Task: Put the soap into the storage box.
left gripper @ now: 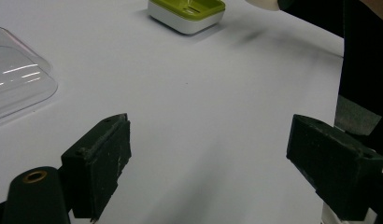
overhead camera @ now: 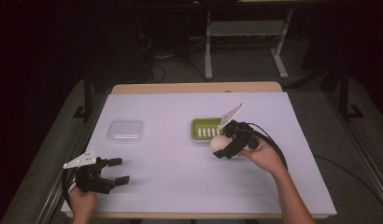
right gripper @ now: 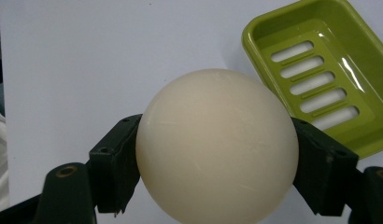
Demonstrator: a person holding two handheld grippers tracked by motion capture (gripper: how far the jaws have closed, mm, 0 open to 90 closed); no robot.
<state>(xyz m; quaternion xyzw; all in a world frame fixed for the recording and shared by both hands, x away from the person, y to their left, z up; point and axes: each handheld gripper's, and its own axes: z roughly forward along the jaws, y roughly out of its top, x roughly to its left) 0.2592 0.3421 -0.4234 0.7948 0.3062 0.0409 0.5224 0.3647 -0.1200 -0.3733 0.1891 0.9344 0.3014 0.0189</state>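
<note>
Now, soap: the round cream soap [right gripper: 216, 147] looks hard, smooth and slippery; best squeezed at its widest middle.
Where: held just beside the green soap dish [overhead camera: 205, 129], above the table [overhead camera: 171, 158].
Right gripper [overhead camera: 225, 148]: jaws tight on both sides, tilted down.
Left gripper [overhead camera: 116, 170]: jaws wide, holding nothing, resting low near the clear lid [overhead camera: 125, 131].

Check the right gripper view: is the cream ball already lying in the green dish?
No, the cream ball is clamped between the right gripper's jaws, beside the green dish.
</note>
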